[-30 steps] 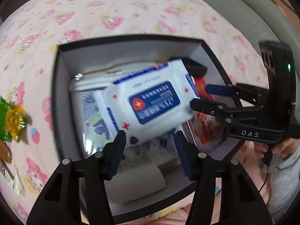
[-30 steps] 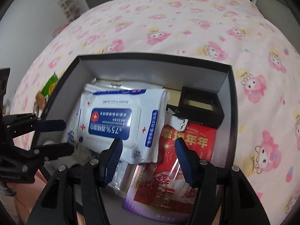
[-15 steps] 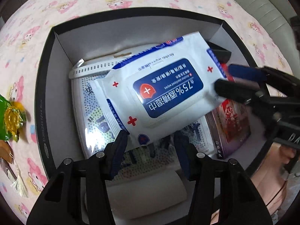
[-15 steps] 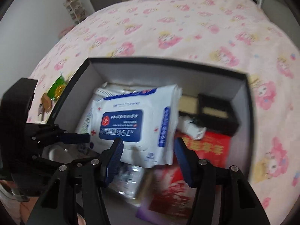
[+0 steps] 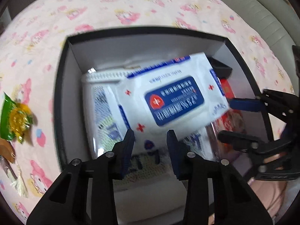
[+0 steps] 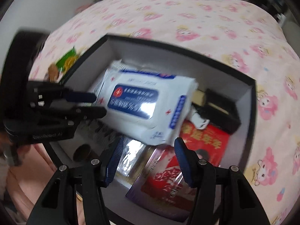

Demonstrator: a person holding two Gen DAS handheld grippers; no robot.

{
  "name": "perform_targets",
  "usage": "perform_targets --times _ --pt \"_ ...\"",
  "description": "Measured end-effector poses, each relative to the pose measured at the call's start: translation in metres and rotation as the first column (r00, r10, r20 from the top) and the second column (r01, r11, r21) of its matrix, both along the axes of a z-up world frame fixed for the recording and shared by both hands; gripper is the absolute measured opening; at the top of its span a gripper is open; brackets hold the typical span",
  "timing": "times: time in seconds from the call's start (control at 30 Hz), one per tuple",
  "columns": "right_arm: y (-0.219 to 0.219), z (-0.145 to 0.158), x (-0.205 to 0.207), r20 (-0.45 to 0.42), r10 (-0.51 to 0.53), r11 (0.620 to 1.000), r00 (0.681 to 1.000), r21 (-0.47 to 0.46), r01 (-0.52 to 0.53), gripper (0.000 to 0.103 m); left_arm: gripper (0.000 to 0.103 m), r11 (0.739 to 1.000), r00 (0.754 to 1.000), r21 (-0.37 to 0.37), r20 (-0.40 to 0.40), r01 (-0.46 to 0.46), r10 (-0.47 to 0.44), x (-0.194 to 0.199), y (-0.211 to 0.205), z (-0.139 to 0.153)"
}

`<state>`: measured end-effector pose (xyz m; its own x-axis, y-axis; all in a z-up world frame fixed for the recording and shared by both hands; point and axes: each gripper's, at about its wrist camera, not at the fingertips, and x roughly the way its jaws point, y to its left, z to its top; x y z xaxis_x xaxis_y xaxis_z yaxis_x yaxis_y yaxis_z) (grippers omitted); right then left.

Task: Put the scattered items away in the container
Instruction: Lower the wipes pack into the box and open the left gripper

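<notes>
Already the wipes pack (image 5: 174, 101) lies tilted atop the other packets inside the black box (image 5: 61, 86) on the bed, so both the left gripper (image 5: 150, 140) and right gripper (image 6: 148, 150) hover above with fingers spread, holding nothing; a green snack packet (image 5: 15, 116) waits outside on the bedsheet

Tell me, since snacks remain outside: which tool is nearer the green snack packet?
Left. The left tool is at the box side nearest the green snack packet; the right tool is at the far side.
</notes>
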<state>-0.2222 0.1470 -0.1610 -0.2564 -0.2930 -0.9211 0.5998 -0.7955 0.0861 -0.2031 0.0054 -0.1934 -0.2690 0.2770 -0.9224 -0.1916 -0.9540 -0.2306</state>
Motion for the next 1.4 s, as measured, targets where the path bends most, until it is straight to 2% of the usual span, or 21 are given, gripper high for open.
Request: perform_targets --times 0.13,0.23,0.3,0.37,0.47,0.67,0.8,0.93,1.07,1.13,1.23,1.3,1.4 --pt "-0.003 -0.012 -0.004 -0.002 -0.022 0.998 1.000 0.051 0.022 0.053 0.039 0.999 0.999 -0.013 0.043 0.031 -0.031 0.003 0.005 0.000" --pt "-0.004 -0.018 -0.008 -0.022 -0.051 0.994 0.998 0.100 0.053 0.053 0.043 0.998 0.998 -0.052 0.056 0.037 -0.034 0.002 0.009 -0.007" --pt "-0.007 -0.019 -0.014 0.001 -0.073 0.995 0.997 0.068 0.073 0.053 0.043 0.997 0.998 -0.077 0.050 0.028 -0.024 -0.003 0.011 -0.010" --pt "-0.015 -0.018 -0.020 0.018 -0.089 0.996 0.996 0.024 0.089 0.053 0.042 0.995 1.000 -0.100 0.019 0.003 -0.001 -0.010 0.010 -0.008" --pt "-0.020 -0.013 -0.025 -0.025 -0.108 0.994 0.994 0.005 0.108 0.052 0.039 0.995 0.999 -0.094 -0.012 -0.037 0.036 -0.012 0.003 -0.004" --pt "0.015 0.012 -0.024 -0.071 -0.227 0.973 0.971 -0.051 0.224 0.052 0.038 0.994 0.997 -0.097 -0.060 -0.044 0.038 -0.004 0.000 0.007" --pt "0.028 0.018 -0.024 -0.170 -0.308 0.948 0.936 0.027 0.317 0.052 0.038 0.996 0.996 -0.059 -0.058 -0.065 0.062 -0.006 -0.011 0.016" --pt "0.029 0.003 -0.037 -0.109 -0.343 0.935 0.933 0.055 0.350 0.052 0.034 0.990 0.987 -0.071 -0.118 -0.118 0.109 -0.009 -0.016 0.028" --pt "0.013 -0.009 -0.047 -0.097 -0.349 0.926 0.932 0.121 0.359 0.052 0.034 0.987 0.979 -0.060 -0.153 -0.147 0.136 -0.015 -0.026 0.028" --pt "0.004 -0.011 -0.048 -0.080 -0.327 0.937 0.942 0.097 0.334 0.052 0.034 0.988 0.978 -0.060 -0.160 -0.145 0.134 -0.013 -0.027 0.030" --pt "-0.005 -0.015 -0.038 -0.006 -0.261 0.965 0.965 0.039 0.261 0.052 0.034 0.989 0.978 -0.063 -0.166 -0.137 0.125 -0.008 -0.028 0.034" --pt "-0.009 -0.014 -0.034 -0.037 -0.233 0.970 0.972 0.055 0.235 0.052 0.034 0.990 0.979 -0.060 -0.165 -0.128 0.117 -0.007 -0.029 0.034" --pt "-0.001 -0.006 -0.032 -0.088 -0.264 0.960 0.961 0.069 0.270 0.053 0.035 0.993 0.985 -0.042 -0.136 -0.114 0.107 -0.005 -0.027 0.032"
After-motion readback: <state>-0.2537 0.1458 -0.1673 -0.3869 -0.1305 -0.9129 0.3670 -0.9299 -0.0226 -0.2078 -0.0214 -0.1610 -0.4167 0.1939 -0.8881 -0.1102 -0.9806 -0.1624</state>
